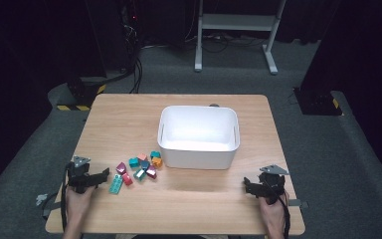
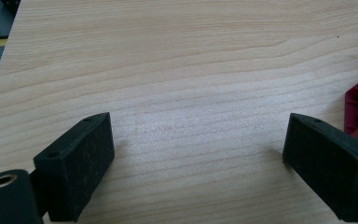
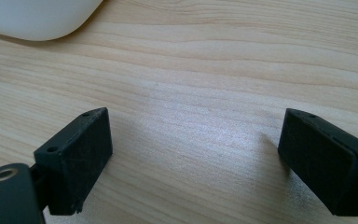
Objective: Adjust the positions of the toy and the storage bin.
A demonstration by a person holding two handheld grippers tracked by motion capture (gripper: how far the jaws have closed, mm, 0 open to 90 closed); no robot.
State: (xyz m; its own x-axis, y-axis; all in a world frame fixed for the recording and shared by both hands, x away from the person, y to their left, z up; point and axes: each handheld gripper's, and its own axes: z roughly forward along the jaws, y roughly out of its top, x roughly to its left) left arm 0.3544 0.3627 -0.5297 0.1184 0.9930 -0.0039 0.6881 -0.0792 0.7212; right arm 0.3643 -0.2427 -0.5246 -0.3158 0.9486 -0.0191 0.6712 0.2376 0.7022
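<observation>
Left gripper (image 1: pixel 105 174) wide, holding nothing, just beside teal brick (image 1: pixel 116 184). Right gripper (image 1: pixel 247 184) wide, holding nothing, far from blocks. Left nearer.

From my left gripper (image 1: pixel 104 175) the cluster of coloured blocks (image 1: pixel 138 168) lies just ahead with bare table (image 1: pixel 129 119) beyond it, while my right gripper (image 1: pixel 247 184) has open wood toward the white bin (image 1: pixel 199 133), whose tall walls block the middle.
</observation>
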